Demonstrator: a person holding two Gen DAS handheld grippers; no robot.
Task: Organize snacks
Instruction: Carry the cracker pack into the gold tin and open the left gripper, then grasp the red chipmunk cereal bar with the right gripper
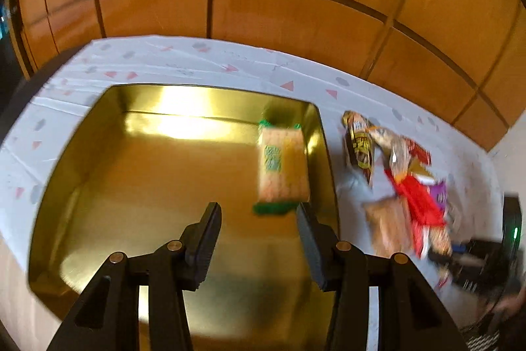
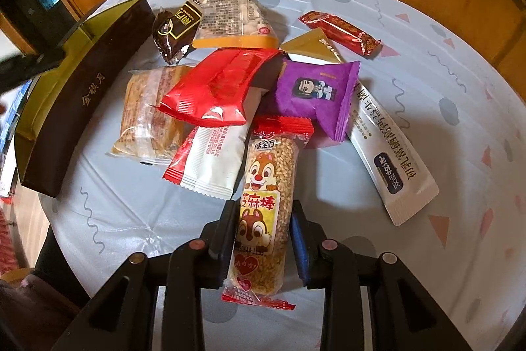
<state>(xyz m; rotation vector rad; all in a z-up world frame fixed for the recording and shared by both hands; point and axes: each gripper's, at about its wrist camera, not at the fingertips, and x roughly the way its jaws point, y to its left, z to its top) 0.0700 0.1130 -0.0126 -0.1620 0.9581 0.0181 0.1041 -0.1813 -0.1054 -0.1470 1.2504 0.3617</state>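
My right claw point(image 2: 263, 232) is clamped on the sesame bar point(image 2: 264, 203), pads on its long sides; its long axis runs straight ahead along my fingers, far end resting on the snack pile point(image 2: 230, 81) on the table point(image 2: 427, 81), near end sticking back past the pads. My left claw point(image 1: 258, 239) is spread, nothing between the pads, hanging over the gold tin point(image 1: 82, 173). A green-ended cracker pack point(image 1: 282, 166) lies flat inside the tin by its right wall, long axis pointing away from me. The tin's dark outer wall sits just left of the pile.
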